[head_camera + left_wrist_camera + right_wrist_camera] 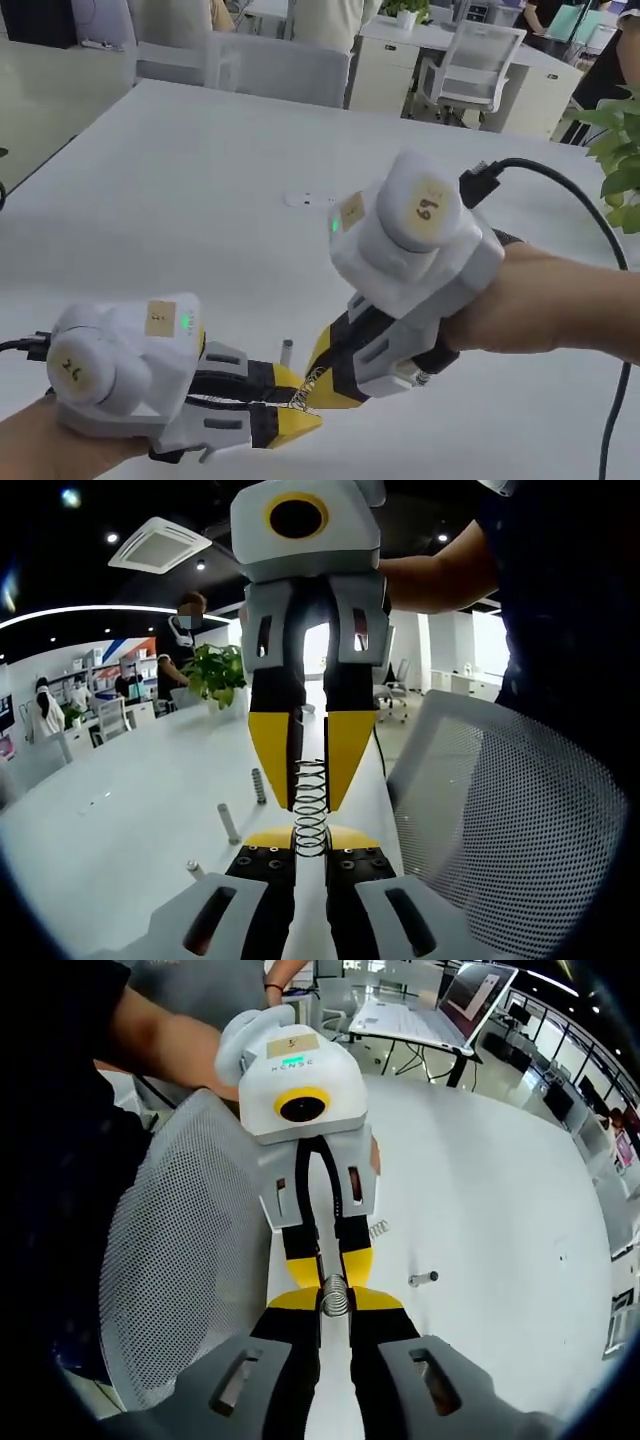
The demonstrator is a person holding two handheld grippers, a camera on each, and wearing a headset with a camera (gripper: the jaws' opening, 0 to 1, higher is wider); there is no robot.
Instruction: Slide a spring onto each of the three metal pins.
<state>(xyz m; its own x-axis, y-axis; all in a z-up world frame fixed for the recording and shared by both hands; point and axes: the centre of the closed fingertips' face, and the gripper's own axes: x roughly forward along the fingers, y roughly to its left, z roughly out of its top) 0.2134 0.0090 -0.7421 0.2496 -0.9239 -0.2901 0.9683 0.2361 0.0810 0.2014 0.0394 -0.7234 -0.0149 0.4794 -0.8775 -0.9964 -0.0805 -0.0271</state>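
A short steel spring (pixel 307 386) (pixel 311 805) (pixel 335 1296) spans the gap between my two grippers, which meet tip to tip just above the white table. My left gripper (pixel 303 402) (pixel 310 844) is shut on one end and my right gripper (pixel 322 388) (pixel 335 1307) is shut on the other. In the left gripper view the right gripper (pixel 310 778) hangs down from the top. Beyond the tips stands a pin with coils around it (pixel 259 785) (pixel 378 1228), and nearer a bare pin (pixel 229 822) (pixel 287 353) (pixel 423 1279). A third short pin (pixel 192 865) sits closest.
The white table (pixel 180 200) stretches far ahead, with a small socket plate (pixel 308 199) set into it. A mesh office chair (pixel 500 810) (pixel 180 1250) is beside the near edge. A black cable (pixel 590 240) trails from the right gripper. A potted plant (pixel 215 675) stands at the far end.
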